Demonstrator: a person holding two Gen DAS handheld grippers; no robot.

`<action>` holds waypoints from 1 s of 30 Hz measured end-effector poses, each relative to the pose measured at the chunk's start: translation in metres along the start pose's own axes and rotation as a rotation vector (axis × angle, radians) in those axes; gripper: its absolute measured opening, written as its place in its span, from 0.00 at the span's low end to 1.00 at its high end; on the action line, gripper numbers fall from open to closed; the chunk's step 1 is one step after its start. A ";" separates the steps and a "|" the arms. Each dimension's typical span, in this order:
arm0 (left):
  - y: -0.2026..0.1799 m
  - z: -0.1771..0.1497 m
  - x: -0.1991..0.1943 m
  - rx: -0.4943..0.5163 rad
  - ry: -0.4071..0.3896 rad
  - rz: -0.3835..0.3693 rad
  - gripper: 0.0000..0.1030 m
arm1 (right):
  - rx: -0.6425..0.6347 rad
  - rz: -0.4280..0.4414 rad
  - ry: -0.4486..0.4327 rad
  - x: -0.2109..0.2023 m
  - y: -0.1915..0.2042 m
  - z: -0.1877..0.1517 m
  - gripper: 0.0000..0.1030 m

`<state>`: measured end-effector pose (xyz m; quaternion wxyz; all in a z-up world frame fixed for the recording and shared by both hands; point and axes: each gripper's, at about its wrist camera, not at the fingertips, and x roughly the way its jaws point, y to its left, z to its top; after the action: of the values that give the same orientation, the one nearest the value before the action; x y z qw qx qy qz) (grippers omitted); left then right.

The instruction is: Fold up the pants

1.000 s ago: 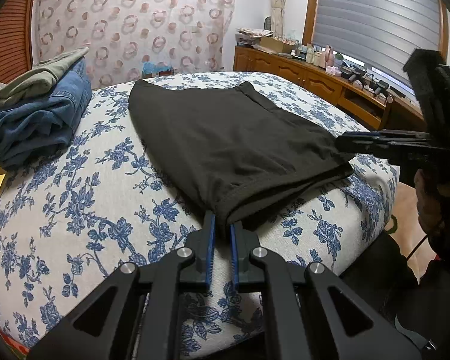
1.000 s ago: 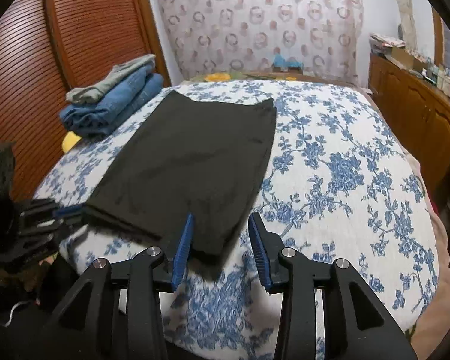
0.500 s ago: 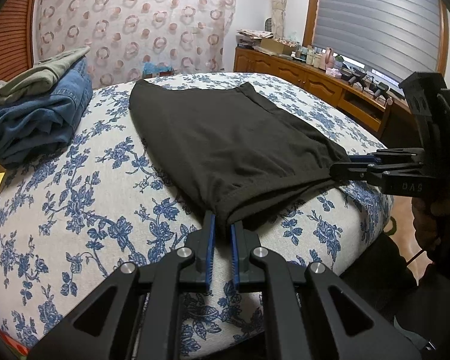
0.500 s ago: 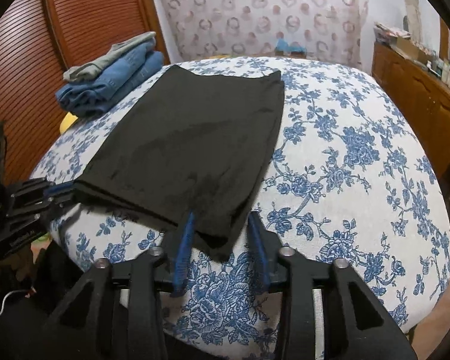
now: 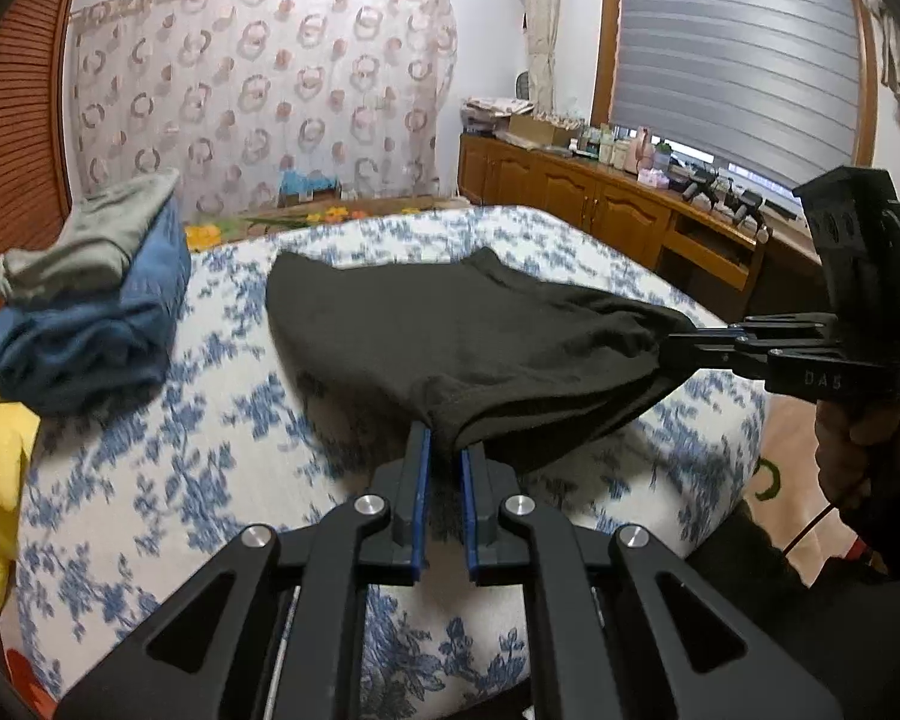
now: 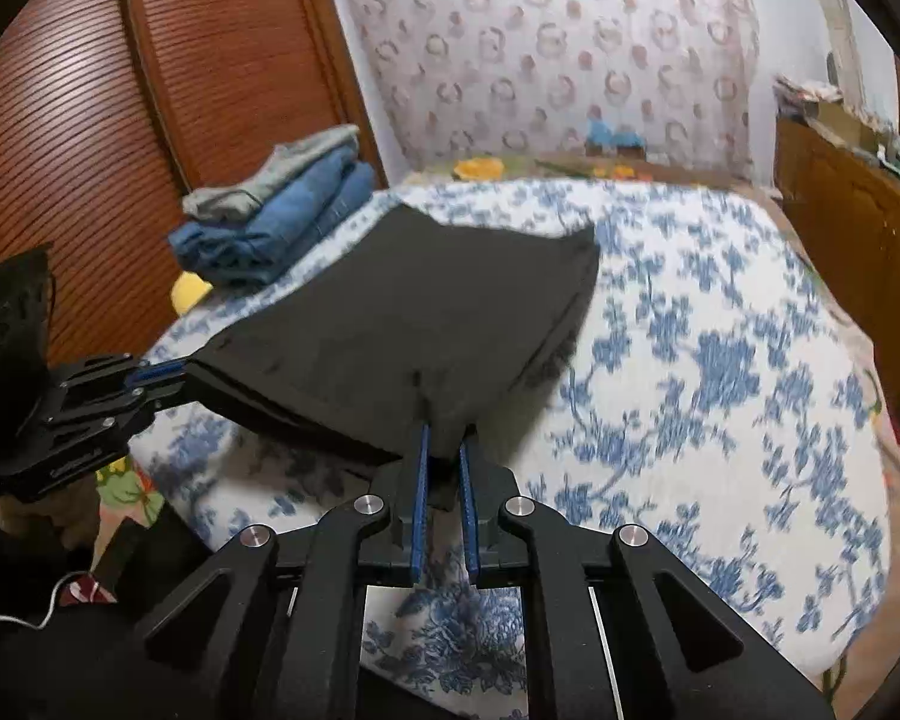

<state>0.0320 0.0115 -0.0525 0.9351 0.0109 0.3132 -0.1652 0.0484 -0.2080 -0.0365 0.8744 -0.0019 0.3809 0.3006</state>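
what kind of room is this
Most likely a home bedroom: a bed in a blue floral cover, folded clothes stacked on it, and a wooden cabinet cluttered with bottles under the window.

Black pants (image 5: 462, 336) of soft matt knit cloth, hem stitched. Both the left gripper (image 5: 444, 468) and right gripper (image 6: 444, 462) are matt black plastic with blue rubbery pads and shiny metal bolts. The bedspread (image 6: 720, 360) is white cloth printed with blue flowers. Far left, folded jeans (image 5: 90, 348) of blue denim. Glossy reddish wooden slatted door (image 6: 78, 138).
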 end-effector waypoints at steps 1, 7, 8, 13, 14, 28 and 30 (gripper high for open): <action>0.000 0.004 -0.003 0.004 -0.010 0.002 0.06 | -0.003 0.001 -0.013 -0.004 0.001 0.004 0.06; -0.005 0.016 -0.016 0.022 -0.043 0.008 0.06 | -0.017 0.006 -0.053 -0.018 0.004 0.018 0.06; -0.005 0.018 -0.019 0.023 -0.048 0.007 0.06 | -0.019 0.005 -0.058 -0.021 0.005 0.019 0.06; -0.009 0.022 -0.030 0.026 -0.066 0.002 0.06 | -0.027 0.013 -0.084 -0.033 0.009 0.022 0.06; -0.009 0.022 -0.031 0.028 -0.071 0.001 0.06 | -0.029 0.013 -0.087 -0.035 0.010 0.022 0.06; 0.006 0.035 0.006 0.014 -0.029 0.003 0.06 | -0.031 -0.011 -0.036 0.005 -0.007 0.026 0.06; 0.012 0.042 0.013 0.009 -0.040 0.006 0.06 | -0.042 -0.017 -0.047 0.009 -0.010 0.036 0.06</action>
<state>0.0701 0.0138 -0.0270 0.9417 0.0128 0.2936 -0.1638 0.0827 -0.2031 -0.0191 0.8853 -0.0166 0.3540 0.3012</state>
